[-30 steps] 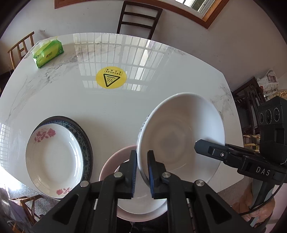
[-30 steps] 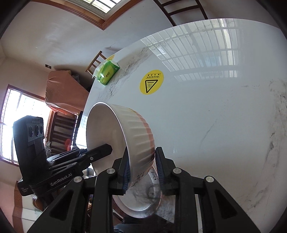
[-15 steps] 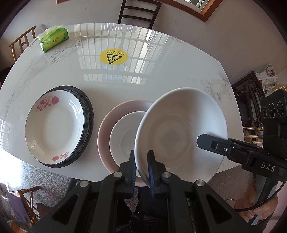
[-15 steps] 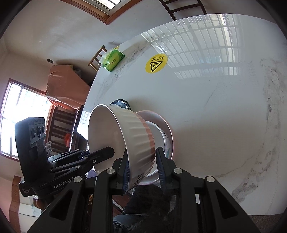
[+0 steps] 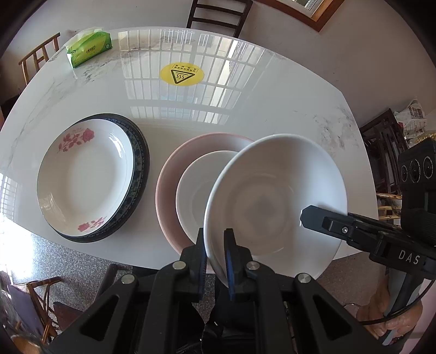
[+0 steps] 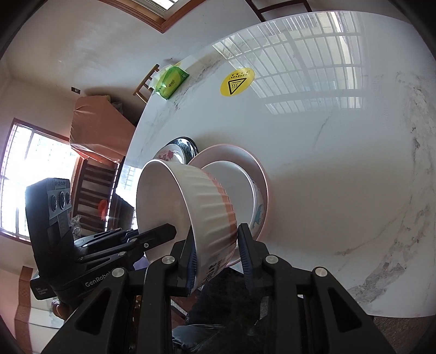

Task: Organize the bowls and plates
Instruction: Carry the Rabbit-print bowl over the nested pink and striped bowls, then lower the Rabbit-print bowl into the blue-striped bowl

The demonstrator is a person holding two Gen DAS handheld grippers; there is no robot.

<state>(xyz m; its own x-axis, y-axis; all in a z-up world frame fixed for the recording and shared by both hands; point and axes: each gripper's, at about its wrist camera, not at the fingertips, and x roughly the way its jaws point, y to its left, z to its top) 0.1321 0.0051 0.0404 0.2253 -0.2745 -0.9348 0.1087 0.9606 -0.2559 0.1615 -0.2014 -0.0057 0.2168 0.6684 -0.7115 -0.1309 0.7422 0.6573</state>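
Note:
A large white ribbed bowl with an orange band is held tilted in the air by both grippers. My left gripper is shut on its near rim. My right gripper is shut on the opposite rim and wall. Below it, a small white bowl sits in a pink plate on the white table; both also show in the right wrist view, the bowl inside the plate. To the left, a rose-patterned plate lies on a dark-rimmed plate.
A green tissue pack lies at the table's far left corner. A yellow warning sticker marks the far middle. Chairs stand around the table: one at the far edge, one at far left. The near edge is just below the plates.
Both grippers have lifted the large bowl up and back toward the near edge; the pink plate with the small bowl and the stacked plates now show more fully below.

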